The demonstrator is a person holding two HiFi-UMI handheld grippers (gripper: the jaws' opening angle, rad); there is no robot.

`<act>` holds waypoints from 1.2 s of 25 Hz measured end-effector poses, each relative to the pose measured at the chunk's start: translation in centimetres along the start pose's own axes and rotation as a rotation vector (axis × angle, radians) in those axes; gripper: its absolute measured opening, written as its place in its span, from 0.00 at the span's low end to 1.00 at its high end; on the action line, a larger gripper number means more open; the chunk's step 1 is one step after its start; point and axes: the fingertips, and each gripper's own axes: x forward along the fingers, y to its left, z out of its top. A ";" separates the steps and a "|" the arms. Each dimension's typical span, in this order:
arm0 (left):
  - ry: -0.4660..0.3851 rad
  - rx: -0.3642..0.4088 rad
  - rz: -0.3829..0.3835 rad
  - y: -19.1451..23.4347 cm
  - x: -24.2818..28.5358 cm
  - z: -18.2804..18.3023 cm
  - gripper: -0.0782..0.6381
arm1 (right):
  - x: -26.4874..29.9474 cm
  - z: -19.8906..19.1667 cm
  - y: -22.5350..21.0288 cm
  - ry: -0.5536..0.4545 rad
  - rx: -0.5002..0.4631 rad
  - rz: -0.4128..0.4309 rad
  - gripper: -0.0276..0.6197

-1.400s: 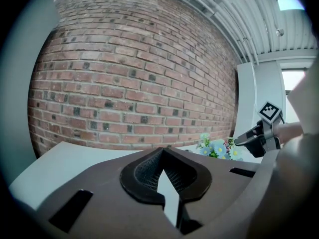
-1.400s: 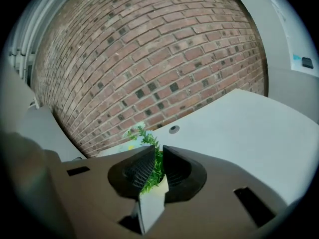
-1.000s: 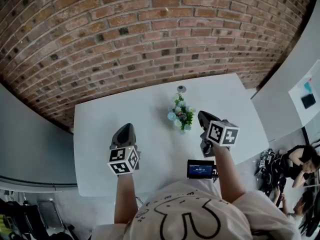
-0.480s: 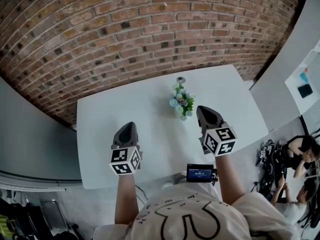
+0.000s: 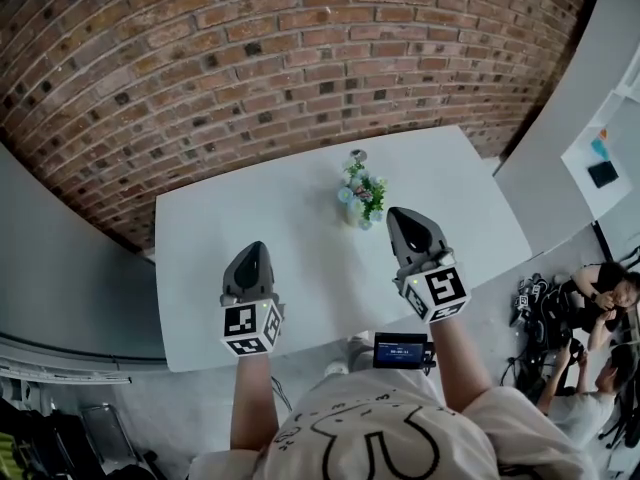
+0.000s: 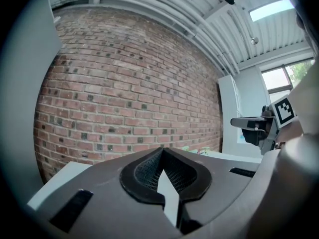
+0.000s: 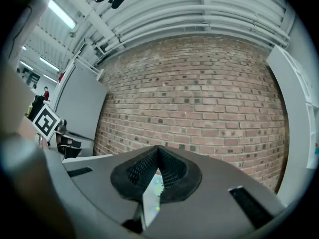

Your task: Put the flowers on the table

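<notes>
Over the near half of the white worktop (image 5: 230, 238), both tools hang level and point toward the brick wall (image 5: 250, 58) beyond its far edge. The left tool (image 5: 251, 252) is pressed together with nothing in it. So is the right tool (image 5: 404, 216), whose tips meet on empty air. By the look of it the placing is done, and the step in hand is simply getting clear.

To do that well, I'd draw both tools straight toward the near edge and keep them level and high. The right one needs the most care, as it sits near the flowers (image 5: 363, 196), just to their near-right, and any sideways sweep could clip the leaves. The left one is well apart from them and has room to spare. Keeping both tips together also leaves nothing to snag a stem.

The flowers are on the worktop close to the middle of its far edge, touching neither tool. It's a small, loose bunch of green leaves with pale blue, white and pinkish blooms. It seems to be upright, though this steep view doesn't settle that. Just beyond it, right at the far edge, is a small round grey thing (image 5: 357, 155) that I can't identify.
</notes>
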 end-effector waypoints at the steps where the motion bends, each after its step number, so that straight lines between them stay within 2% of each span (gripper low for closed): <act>1: -0.019 0.012 0.002 -0.1 -0.3 0.4 0.12 | -0.2 0.1 0.3 -0.004 -0.010 0.002 0.07; 7: -0.092 0.048 0.001 -0.6 -1.4 2.4 0.12 | -1.1 0.4 1.0 -0.011 -0.024 0.006 0.07; 23: -0.159 0.070 0.033 -4.4 -0.8 5.7 0.12 | -3.1 1.2 -2.7 0.003 -0.078 0.052 0.07; 30: -0.166 0.070 0.023 -6.5 -0.8 6.4 0.12 | -4.9 1.4 -5.1 0.009 -0.051 0.023 0.07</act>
